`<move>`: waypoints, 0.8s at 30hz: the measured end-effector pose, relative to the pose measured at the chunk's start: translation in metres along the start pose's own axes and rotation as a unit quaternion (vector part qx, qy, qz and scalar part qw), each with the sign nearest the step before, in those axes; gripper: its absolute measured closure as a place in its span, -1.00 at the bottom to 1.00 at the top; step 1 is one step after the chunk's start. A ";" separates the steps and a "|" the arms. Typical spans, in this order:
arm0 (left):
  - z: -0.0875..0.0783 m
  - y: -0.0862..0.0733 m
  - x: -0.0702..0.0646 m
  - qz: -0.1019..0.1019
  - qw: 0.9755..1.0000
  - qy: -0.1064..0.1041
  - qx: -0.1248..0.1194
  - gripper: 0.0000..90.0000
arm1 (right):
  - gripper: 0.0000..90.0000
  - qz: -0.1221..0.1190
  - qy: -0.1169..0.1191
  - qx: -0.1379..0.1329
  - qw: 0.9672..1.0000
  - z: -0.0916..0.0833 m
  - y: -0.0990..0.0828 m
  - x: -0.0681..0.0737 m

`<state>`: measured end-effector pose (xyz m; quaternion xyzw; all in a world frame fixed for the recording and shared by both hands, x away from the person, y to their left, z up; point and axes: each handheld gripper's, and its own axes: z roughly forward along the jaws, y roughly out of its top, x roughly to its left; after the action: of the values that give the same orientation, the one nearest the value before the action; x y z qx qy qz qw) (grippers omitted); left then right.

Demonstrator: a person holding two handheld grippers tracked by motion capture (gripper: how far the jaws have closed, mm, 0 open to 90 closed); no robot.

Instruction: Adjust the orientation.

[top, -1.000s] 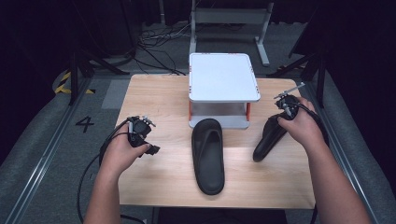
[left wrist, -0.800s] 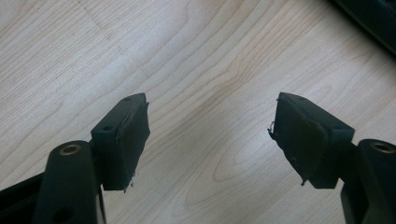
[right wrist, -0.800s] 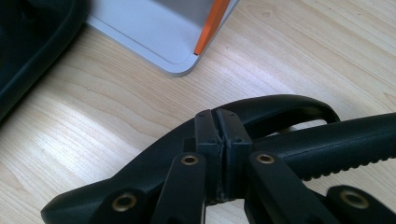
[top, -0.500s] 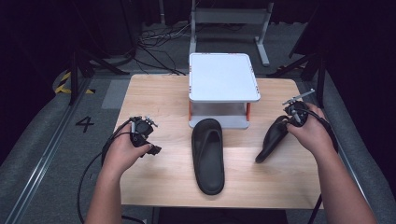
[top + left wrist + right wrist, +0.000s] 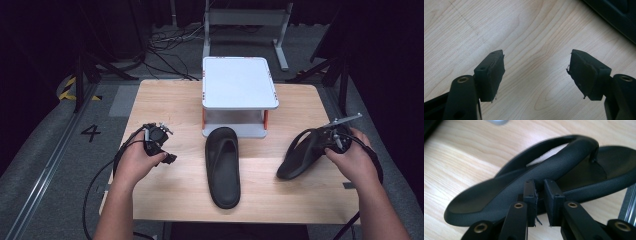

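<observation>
The right gripper pinches the strap of a black sandal, lifted and tipped near the table's right edge. Keep the squeeze firm so it can't slip. The left gripper rests with its jaws wide apart, holding nothing. The other sandal lies flat by the white stand. The held sandal is farther right than before.

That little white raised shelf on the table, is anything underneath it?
Under the white two-level shelf with orange posts, its grey lower board shows bare at the front; the flat black rubber flip-flop pokes its toe just beneath the edge. The top covers the back.
</observation>
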<state>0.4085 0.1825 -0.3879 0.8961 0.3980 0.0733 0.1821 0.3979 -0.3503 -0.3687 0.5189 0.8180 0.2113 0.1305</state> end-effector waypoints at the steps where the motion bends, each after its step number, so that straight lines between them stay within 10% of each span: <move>1: 0.000 0.000 0.000 0.001 1.000 0.000 -0.001 -0.35 | 0.76 0.004 0.001 0.001 1.000 0.000 -0.003 -0.001; 12: 0.002 -0.002 0.000 0.001 1.000 -0.004 0.005 -0.35 | 0.64 0.026 0.008 0.017 0.999 0.013 -0.027 -0.015; 18: 0.003 -0.002 0.000 -0.002 1.000 -0.003 0.008 -0.35 | -0.12 0.069 0.013 -0.048 0.996 0.014 -0.025 -0.022; 24: 0.005 -0.001 -0.001 0.000 1.000 -0.005 0.010 -0.35 | -0.22 0.074 -0.025 -0.032 0.996 0.026 -0.012 -0.035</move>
<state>0.4082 0.1813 -0.3927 0.8984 0.3974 0.0646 0.1754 0.4141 -0.3807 -0.3975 0.5788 0.7665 0.2333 0.1517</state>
